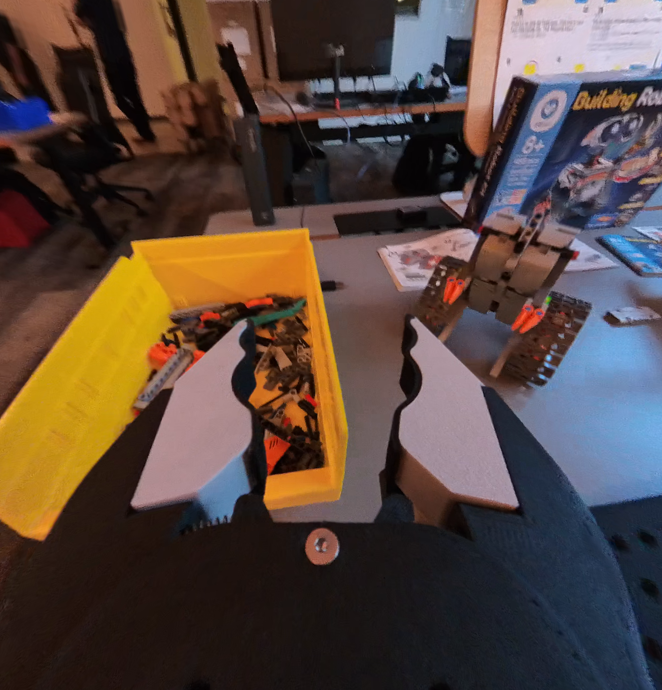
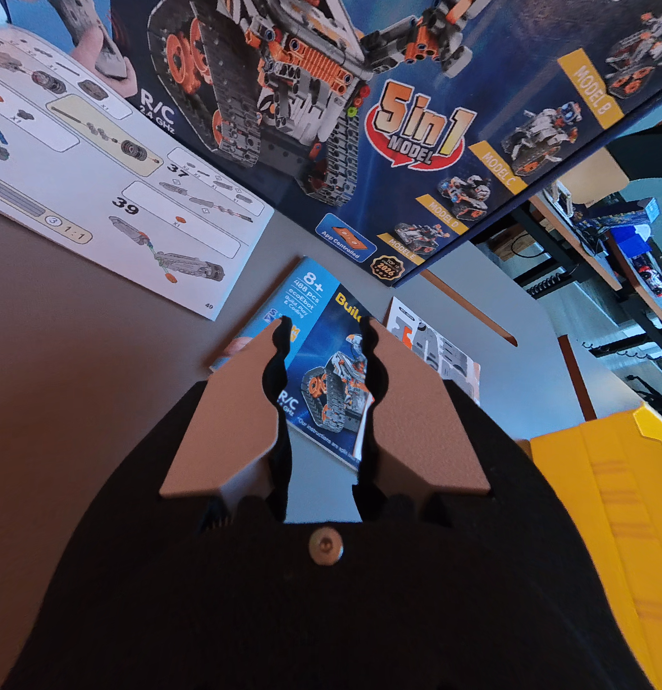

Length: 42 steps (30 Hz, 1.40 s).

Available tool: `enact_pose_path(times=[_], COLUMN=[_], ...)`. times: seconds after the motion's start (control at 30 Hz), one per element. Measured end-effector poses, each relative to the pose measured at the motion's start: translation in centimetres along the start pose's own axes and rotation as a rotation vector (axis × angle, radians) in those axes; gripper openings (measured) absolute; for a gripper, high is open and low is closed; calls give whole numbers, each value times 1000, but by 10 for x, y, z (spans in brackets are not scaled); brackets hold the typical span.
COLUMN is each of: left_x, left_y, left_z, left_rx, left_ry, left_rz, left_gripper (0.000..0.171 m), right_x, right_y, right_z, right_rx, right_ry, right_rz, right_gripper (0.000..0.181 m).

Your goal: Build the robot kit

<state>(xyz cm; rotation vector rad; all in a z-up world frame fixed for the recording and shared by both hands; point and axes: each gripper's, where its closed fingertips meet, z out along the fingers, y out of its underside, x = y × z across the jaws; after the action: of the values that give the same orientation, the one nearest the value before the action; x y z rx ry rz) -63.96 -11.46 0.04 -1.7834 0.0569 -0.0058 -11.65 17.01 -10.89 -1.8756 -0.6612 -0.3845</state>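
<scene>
Left gripper (image 1: 325, 328) jaws apart beside yellow bin (image 1: 79, 392); right gripper (image 2: 323, 321) jaws apart over booklet (image 2: 322, 373).

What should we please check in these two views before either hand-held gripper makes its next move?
1. Left hand-held gripper open and empty: ok.
2. Right hand-held gripper open and empty: ok, jaws narrower than the left's.
3. Yellow bin uncovered, loose parts visible inside: ok.
4. Tracked model standing upright on the table: ok.
5. Blue booklet lying flat below the right jaws: ok.
6. Right fingers touching the booklet: cannot tell.
</scene>
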Motion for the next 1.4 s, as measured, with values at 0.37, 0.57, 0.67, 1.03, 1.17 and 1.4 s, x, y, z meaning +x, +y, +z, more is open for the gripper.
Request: enact_pose_path(times=[0.37, 0.57, 0.67, 1.03, 1.17, 1.4], left_x=[-55, -73, -69, 0, 14, 53], left_y=[52, 60, 46, -4, -16, -66], left_z=[15, 21, 17, 3, 4, 33], left_rx=[-316, -292, -272, -183, -171, -138], left_ry=[-61, -139, -205, -147, -127, -80], left_rz=[150, 68, 120, 173, 192, 325], left_gripper=[38, 37, 38, 44, 47, 55], right_x=[-90, -105, -83, -33, -36, -44], right_y=[-52, -73, -53, -53, -52, -48], right_z=[-70, -92, -70, -67, -67, -62], right_rx=[222, 283, 167, 138, 137, 125], right_ry=[-619, -585, -338, -50, -67, -103], right_rz=[247, 133, -20, -64, -65, -69], right_gripper=[26, 21, 18, 18, 18, 18])
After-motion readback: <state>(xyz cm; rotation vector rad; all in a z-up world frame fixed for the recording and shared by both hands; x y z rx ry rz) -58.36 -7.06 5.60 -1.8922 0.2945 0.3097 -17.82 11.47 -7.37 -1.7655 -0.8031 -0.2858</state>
